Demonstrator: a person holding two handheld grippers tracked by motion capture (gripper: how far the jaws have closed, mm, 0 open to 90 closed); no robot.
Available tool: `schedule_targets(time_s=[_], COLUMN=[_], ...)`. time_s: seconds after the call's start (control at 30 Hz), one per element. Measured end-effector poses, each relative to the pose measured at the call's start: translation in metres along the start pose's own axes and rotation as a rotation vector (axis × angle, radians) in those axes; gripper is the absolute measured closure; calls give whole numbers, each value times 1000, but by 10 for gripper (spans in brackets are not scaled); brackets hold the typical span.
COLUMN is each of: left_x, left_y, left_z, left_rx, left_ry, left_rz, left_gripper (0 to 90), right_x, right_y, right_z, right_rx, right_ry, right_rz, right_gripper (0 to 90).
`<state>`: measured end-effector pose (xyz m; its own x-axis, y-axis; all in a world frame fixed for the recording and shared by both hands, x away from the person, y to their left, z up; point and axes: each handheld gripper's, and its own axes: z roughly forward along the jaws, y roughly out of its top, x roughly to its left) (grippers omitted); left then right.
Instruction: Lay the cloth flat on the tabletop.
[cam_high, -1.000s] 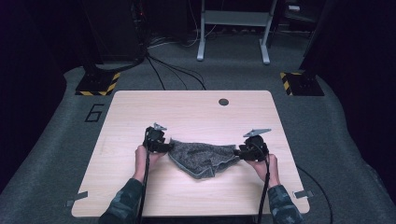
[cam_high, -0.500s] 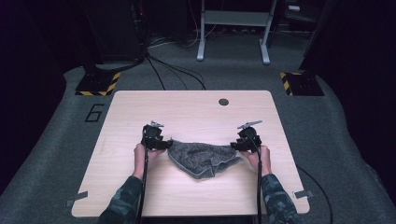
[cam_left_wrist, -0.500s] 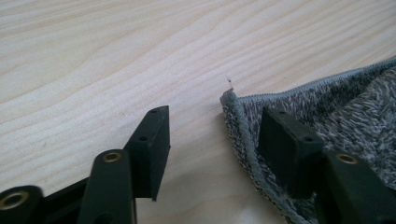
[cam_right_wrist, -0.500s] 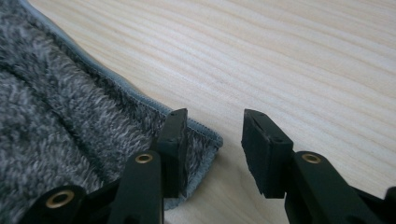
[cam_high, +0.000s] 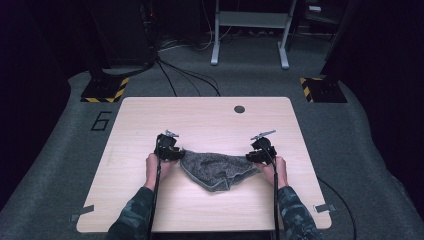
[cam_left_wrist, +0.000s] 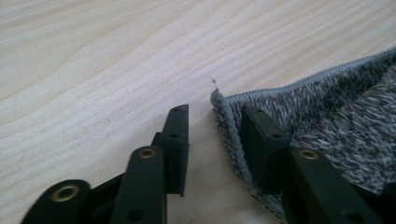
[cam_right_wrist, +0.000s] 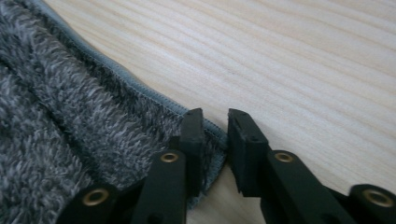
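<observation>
Left gripper (cam_left_wrist: 212, 128) and right gripper (cam_right_wrist: 215, 140), jaws just closing, straddle cloth (cam_high: 216, 169) corners unpinched; high view adds table (cam_high: 200, 120), floor (cam_high: 60, 150).

fuzzy grey cloth (cam_high: 217, 170) on matt light wood table (cam_high: 200, 120).

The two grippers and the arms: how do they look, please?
Left gripper and right gripper are black, each topped by a small grey three-cornered plate, with a thin dark cable trailing back along the forearm. Their flat black jaws show brass-coloured rivets in the gripper views. The person wears camouflage-patterned sleeves in dark green.
</observation>
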<state>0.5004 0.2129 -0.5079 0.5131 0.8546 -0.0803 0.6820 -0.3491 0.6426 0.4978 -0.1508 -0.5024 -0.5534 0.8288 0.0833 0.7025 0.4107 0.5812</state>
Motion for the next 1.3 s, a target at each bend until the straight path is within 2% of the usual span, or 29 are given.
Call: schedule_targets(time_s=[0.03,0.07,0.23,0.33,0.37,0.4,0.43,0.57,0.6,0.63,0.67,0.7,0.73,0.77,0.8,0.83,0.9,0.93,0.97,1.0,1.03,1.07,1.1,1.13,1.17,1.23,1.27,1.3], left_x=[0,-1,-3,-5,-6,-7,-7,-6,-2,3,8,8,17,22,25,26,20,16,11,3,3,-3,-3,-7,-7,-10,-11,-11], left_y=[0,1,0,-2,-3,-5,-7,-8,-4,4,15,15,34,53,79,99,128,136,142,140,140,125,125,103,103,69,41,41], left_z=[0,0,-1,-5,-7,-12,-15,-21,-20,-17,-15,-15,-17,-23,-38,-56,-93,-109,-129,-160,-160,-171,-171,-167,-167,-150,-132,-132], left_rx=[-3,9,14,8,8,3,-5,-27,-36,-44,-60,-60,-95,-128,-198,-265,-370,-412,-461,-527,-527,-531,-531,-511,-511,-454,-396,-396], left_ry=[4,-6,-14,-15,-14,-19,-34,-47,-47,-46,-32,-32,-28,-11,9,19,51,56,68,59,59,48,48,30,30,-5,-30,-30], left_rz=[2,6,15,33,42,47,40,26,31,17,-1,-1,-29,-46,-51,-37,12,37,70,121,121,156,156,178,178,191,180,180], left_gripper=[686,741,860,881,883,885,886,891,892,892,893,893,893,894,893,893,893,893,893,892,891,889,888,885,882,880,869,856], right_x=[1,1,2,5,5,6,6,6,4,2,-2,-2,-7,-13,-16,-18,-20,-17,-17,-11,-11,-5,-5,5,5,14,21,21], right_y=[0,-1,-3,-6,-7,-8,-10,-12,-9,-5,6,6,20,41,61,86,116,135,135,140,140,130,130,111,111,86,57,57], right_z=[1,0,-1,-5,-8,-11,-15,-25,-28,-28,-27,-27,-27,-31,-38,-53,-84,-119,-119,-152,-152,-173,-173,-177,-177,-170,-154,-154], right_rx=[-9,-3,-3,-12,-6,-16,-28,-52,-63,-69,-75,-75,-81,-99,-121,-170,-269,-359,-359,-437,-437,-483,-483,-480,-480,-451,-409,-409], right_ry=[2,12,22,18,31,41,42,49,39,23,11,11,-4,-23,-41,-66,-95,-111,-111,-103,-103,-83,-83,-71,-71,-64,-30,-30], right_rz=[10,-2,-10,-13,-20,3,-9,1,11,-3,3,3,-1,-5,-5,2,-3,-22,-22,-32,-32,-52,-52,-74,-74,-103,-110,-110], right_gripper=[801,841,882,893,895,895,897,900,900,900,900,900,900,900,900,900,900,900,900,900,900,900,900,900,900,900,900,900])
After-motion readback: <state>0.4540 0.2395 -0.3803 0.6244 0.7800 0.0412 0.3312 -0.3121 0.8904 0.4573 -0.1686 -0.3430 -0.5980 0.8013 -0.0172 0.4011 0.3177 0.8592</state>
